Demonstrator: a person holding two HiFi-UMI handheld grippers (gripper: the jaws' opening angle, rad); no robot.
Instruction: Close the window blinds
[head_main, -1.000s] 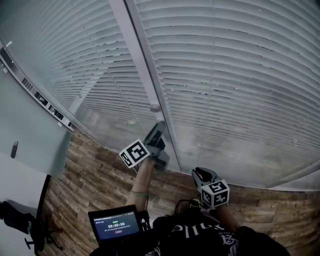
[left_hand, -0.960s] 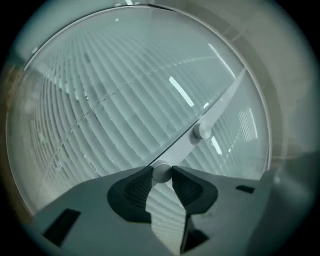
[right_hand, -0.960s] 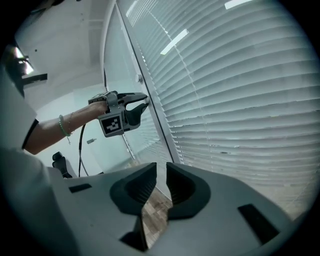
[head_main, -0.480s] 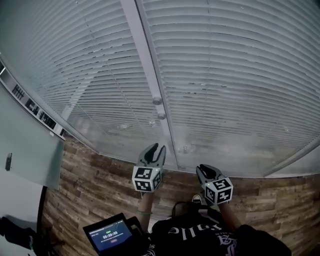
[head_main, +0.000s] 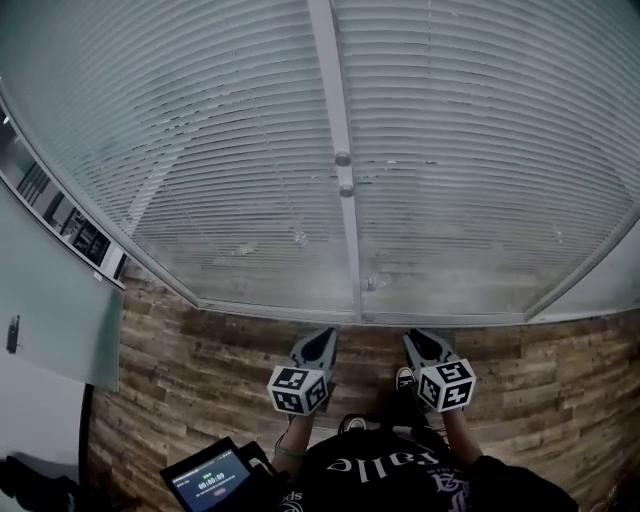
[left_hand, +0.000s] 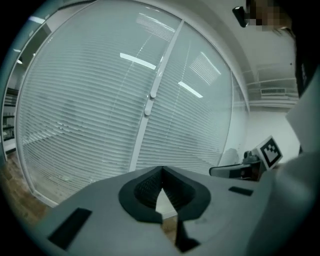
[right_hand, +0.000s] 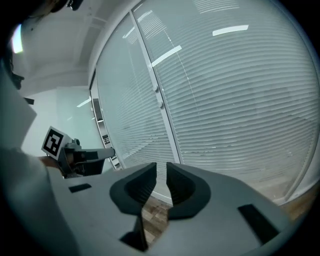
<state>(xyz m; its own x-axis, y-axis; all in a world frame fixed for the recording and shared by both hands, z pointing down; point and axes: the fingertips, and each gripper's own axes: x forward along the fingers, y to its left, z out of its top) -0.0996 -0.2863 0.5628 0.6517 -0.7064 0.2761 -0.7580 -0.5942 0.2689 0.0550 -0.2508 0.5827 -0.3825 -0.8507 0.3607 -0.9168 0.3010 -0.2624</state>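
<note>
- Head view: the blinds (head_main: 480, 150) hang over both panes of the window, and their slats reach down to the bottom frame where it meets the wood floor (head_main: 200, 360).
- A pale upright post (head_main: 335, 90) splits the two panes. Two small round knobs (head_main: 343, 158) sit on it, one just above the other.
- The left hand-held gripper (head_main: 322, 335) is held low over the floor, near the foot of the post and clear of the blinds. Its marker cube (head_main: 298, 388) faces up.
- In the left gripper view, the left hand-held gripper (left_hand: 161, 171) has just been closing. Its jaw tips now meet with nothing between them.
- The right hand-held gripper (head_main: 422, 338) is beside the left one, also over the floor and short of the window.
- In the right gripper view, the right hand-held gripper (right_hand: 161, 169) has its jaws a narrow gap apart and holds nothing. Only floor and window frame show through the gap.
- A tablet (head_main: 208, 482) with a lit screen is at the bottom left of the head view, beside the person's dark shirt (head_main: 400, 475).
</note>
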